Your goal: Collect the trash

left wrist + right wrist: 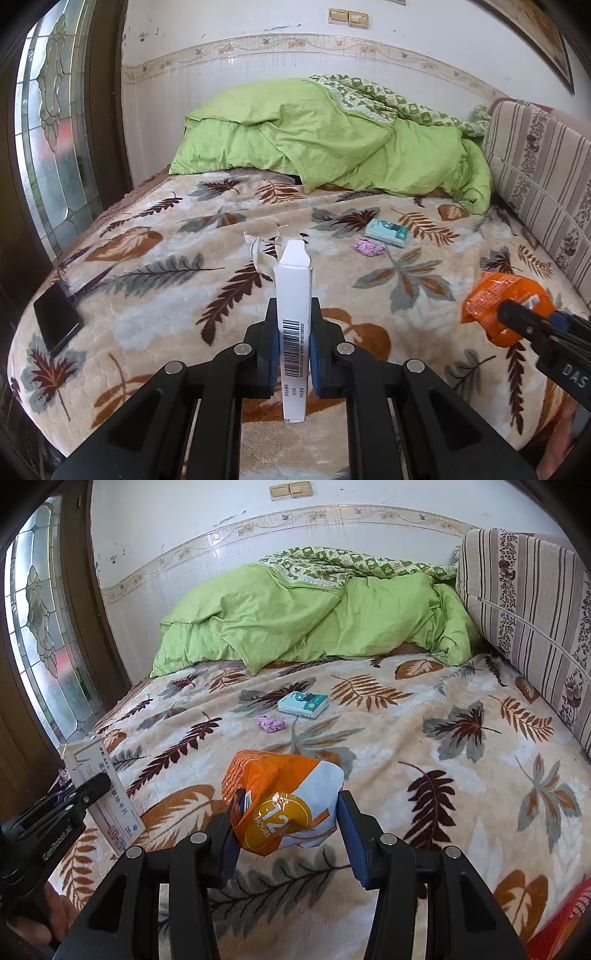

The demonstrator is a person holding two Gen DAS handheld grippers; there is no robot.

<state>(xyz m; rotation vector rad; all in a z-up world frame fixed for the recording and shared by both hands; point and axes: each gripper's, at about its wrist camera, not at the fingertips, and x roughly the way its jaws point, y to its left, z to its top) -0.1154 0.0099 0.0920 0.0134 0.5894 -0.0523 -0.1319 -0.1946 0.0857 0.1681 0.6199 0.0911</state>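
Where the left wrist view looks down its own fingers, the left hand-held gripper [293,332] is clamped on a slim white carton [293,295], its blue pads pressed on the two broad faces near the barcode; the carton looks light, stiff and easily crushed, so this mid-length hold on the flat sides seems sound. It is held above the near part of the bed [147,332], the gripper angled downward, with a torn white scrap [258,251] beyond it, and a crumpled purple wad [369,246] and a teal tissue pack [387,232] farther off to the right. In the right wrist view, the right hand-held gripper [288,823] is closed on an orange and white wrapper [284,805], also lifted over the bed and tilted downward; the wrapper looks soft, glossy and slippery, bulging between the pads, so a squeeze across its bunched middle suits it better than its loose edge. The carton shows at the left.
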